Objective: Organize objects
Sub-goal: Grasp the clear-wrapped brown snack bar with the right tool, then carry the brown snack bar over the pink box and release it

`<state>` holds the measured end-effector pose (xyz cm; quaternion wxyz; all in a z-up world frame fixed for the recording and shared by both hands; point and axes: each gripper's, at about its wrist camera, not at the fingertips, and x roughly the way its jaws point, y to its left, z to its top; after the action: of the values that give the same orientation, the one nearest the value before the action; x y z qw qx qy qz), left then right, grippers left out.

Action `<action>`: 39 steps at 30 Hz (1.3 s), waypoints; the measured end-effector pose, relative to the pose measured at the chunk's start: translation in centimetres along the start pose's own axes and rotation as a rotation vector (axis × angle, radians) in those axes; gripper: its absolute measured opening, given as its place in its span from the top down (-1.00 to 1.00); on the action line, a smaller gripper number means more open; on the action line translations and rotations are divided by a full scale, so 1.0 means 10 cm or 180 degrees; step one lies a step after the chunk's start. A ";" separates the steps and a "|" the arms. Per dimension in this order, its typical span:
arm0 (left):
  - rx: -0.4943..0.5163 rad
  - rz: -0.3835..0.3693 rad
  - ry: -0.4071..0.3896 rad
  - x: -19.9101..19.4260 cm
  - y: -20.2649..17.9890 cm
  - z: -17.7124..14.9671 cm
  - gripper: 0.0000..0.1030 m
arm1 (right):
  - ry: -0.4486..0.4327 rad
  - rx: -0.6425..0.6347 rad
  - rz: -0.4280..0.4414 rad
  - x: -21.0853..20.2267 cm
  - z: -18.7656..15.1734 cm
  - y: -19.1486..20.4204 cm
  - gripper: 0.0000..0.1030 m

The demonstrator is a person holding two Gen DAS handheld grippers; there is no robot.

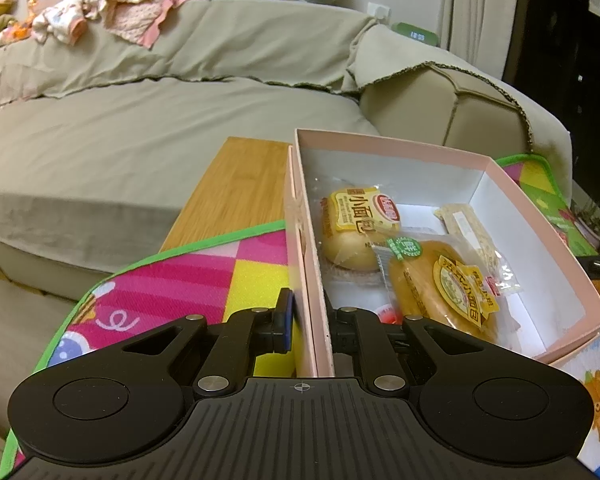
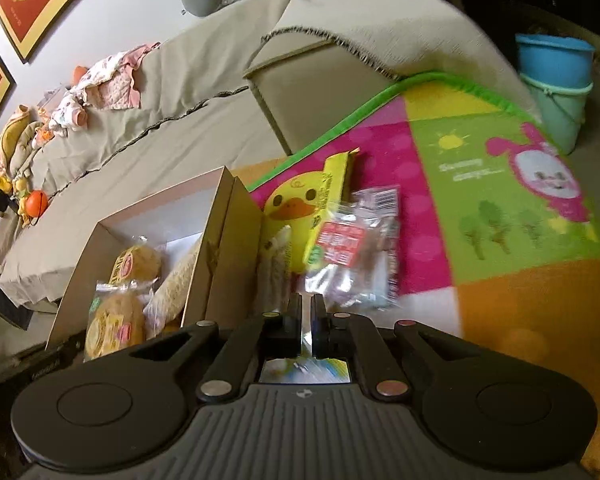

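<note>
A pink box (image 1: 512, 184) stands on the play mat, holding a small bread pack (image 1: 356, 220), a round bread pack (image 1: 444, 284) and a clear snack pack (image 1: 472, 232). My left gripper (image 1: 310, 320) is shut on the box's near left wall, one finger outside and one inside. In the right wrist view the box (image 2: 220, 256) is at the left. My right gripper (image 2: 306, 312) is shut on a clear snack packet with a red label (image 2: 352, 248), held just above the mat. A yellow duck packet (image 2: 300, 200) lies beside the box.
A colourful play mat (image 2: 480, 168) with a green edge covers the floor. A beige sofa (image 1: 140, 128) stands behind, with clothes (image 1: 100, 12) on its back. A wooden board (image 1: 240, 192) lies left of the box. Blue and green buckets (image 2: 556, 80) stand at the far right.
</note>
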<state>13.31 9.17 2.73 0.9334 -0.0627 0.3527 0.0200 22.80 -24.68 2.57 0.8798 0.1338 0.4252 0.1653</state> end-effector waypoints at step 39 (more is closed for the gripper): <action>-0.0012 0.0002 -0.0002 -0.01 0.01 0.00 0.74 | 0.0241 0.0488 0.0541 0.01 -0.39 -0.06 0.80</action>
<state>13.24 9.24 2.76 0.9334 -0.0643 0.3523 0.0209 19.84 -24.83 -0.06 0.8331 0.2300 0.4566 0.2113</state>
